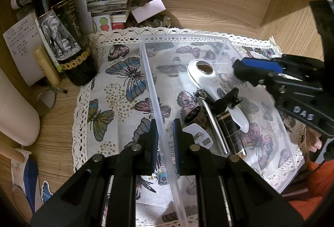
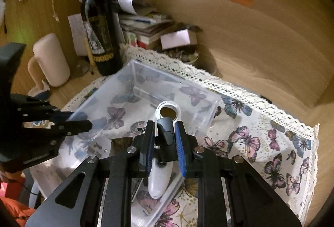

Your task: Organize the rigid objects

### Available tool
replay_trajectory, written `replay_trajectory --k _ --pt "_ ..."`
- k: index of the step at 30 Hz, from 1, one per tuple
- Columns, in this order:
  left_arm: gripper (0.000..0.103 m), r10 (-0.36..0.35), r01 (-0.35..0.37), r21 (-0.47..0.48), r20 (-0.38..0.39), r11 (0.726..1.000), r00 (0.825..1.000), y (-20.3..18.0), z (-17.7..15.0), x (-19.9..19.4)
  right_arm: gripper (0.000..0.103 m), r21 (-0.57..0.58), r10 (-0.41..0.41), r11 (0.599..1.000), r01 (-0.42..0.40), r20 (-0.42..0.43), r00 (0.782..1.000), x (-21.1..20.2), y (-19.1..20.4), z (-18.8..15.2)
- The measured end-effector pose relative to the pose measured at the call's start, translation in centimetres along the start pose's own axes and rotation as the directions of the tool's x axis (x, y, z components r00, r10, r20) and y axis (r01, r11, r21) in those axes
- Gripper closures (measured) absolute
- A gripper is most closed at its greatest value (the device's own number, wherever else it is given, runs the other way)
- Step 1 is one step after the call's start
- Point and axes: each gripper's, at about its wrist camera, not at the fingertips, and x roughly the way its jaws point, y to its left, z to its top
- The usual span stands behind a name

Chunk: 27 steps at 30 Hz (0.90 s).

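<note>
A clear plastic bin point(image 1: 269, 120) lies on a butterfly cloth point(image 1: 117, 89). In it lie a white magnifier point(image 1: 203, 71), a black clip point(image 1: 224, 101), a silver pen point(image 1: 215, 128), a black tube point(image 1: 232, 133), a white plug point(image 1: 198, 136) and a dark round piece point(image 1: 194, 116). My left gripper point(image 1: 166, 139) straddles the bin's left wall, its jaws close around it. My right gripper point(image 2: 166, 143) hangs over the bin point(image 2: 137, 85) with a black clip point(image 2: 166, 135) between its blue pads point(image 2: 179, 147), above the magnifier point(image 2: 160, 176). In the left wrist view the right gripper point(image 1: 250, 68) is over the bin's right side.
A dark wine bottle point(image 1: 60, 34) stands at the cloth's back left, with a yellow stick point(image 1: 47, 65), a note and a pile of papers point(image 1: 108, 3) behind. A white cylinder point(image 2: 52, 60) stands left. Wooden walls close the back and right.
</note>
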Motion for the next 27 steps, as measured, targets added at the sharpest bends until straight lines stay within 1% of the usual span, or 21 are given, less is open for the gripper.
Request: replay_trajectory --k 4,7,8,12,16,17,18,19,20,21,22,23,24,25,27 --pt "0.091 -0.003 0.003 -0.002 0.000 1.000 1.000 0.0 0.0 0.0 0.085 0.011 0.003 1.000 -0.003 -0.038 0.999 1.2 -0.1 -0.1" --pt "0.091 -0.014 0.014 -0.008 -0.001 1.000 1.000 0.2 0.0 0.0 0.085 0.035 0.023 0.999 -0.021 -0.067 0.997 1.8 -0.5 -0.1" --pt "0.091 -0.017 0.017 -0.009 -0.002 1.000 1.000 0.3 0.0 0.0 0.083 0.041 0.030 0.999 -0.027 -0.073 0.997 1.8 -0.6 -0.2" --pt "0.091 -0.019 0.019 -0.009 -0.002 1.000 1.000 0.4 0.1 -0.1 0.064 0.051 0.028 0.998 -0.025 -0.058 0.998 1.3 -0.7 -0.2" --pt "0.091 -0.012 0.013 -0.012 0.015 1.000 1.000 0.3 0.4 -0.5 0.060 0.054 0.022 0.998 -0.021 -0.019 1.000 -0.2 -0.8 0.0" --pt "0.091 -0.011 0.012 -0.015 0.016 1.000 1.000 0.4 0.5 -0.5 0.056 0.053 0.020 0.998 -0.020 -0.009 1.000 -0.5 -0.8 0.0" --pt "0.091 -0.009 0.009 -0.020 0.019 1.000 1.000 0.4 0.6 -0.6 0.050 0.053 0.017 0.998 -0.017 0.006 1.000 -1.0 -0.7 0.1" --pt "0.090 -0.003 0.004 -0.024 0.025 1.000 1.000 0.4 0.7 -0.7 0.047 0.053 0.011 0.999 -0.013 0.024 1.000 -1.5 -0.7 0.0" --pt "0.087 0.005 -0.004 -0.028 0.033 1.000 0.999 0.4 0.7 -1.0 0.043 0.050 0.003 0.999 -0.005 0.046 0.999 -2.1 -0.7 0.0" --pt "0.078 0.007 -0.006 -0.032 0.047 0.999 0.999 0.3 0.8 -1.3 0.038 0.047 -0.004 0.999 0.001 0.064 0.998 -2.7 -0.6 0.0" --pt "0.065 0.015 -0.012 -0.036 0.073 0.999 0.997 0.1 0.9 -1.9 0.035 0.042 -0.011 0.999 0.007 0.088 0.996 -3.4 -0.4 -0.1" --pt "0.059 0.019 -0.016 -0.034 0.093 0.999 0.995 0.1 1.0 -2.3 0.030 0.040 -0.018 0.999 0.014 0.110 0.994 -4.0 -0.4 -0.2" --pt "0.047 0.027 -0.023 -0.030 0.122 0.999 0.992 -0.2 1.0 -2.9 0.025 0.039 -0.026 0.999 0.021 0.126 0.992 -4.5 -0.2 -0.2" --pt "0.040 0.038 -0.035 -0.022 0.158 0.999 0.987 -0.7 0.9 -3.7 0.022 0.040 -0.035 0.999 0.029 0.149 0.988 -5.3 -0.1 -0.3" --pt "0.033 0.053 -0.054 -0.001 0.216 0.999 0.975 -1.5 0.8 -5.2 0.018 0.048 -0.044 0.998 0.035 0.187 0.981 -6.6 0.0 -0.6"
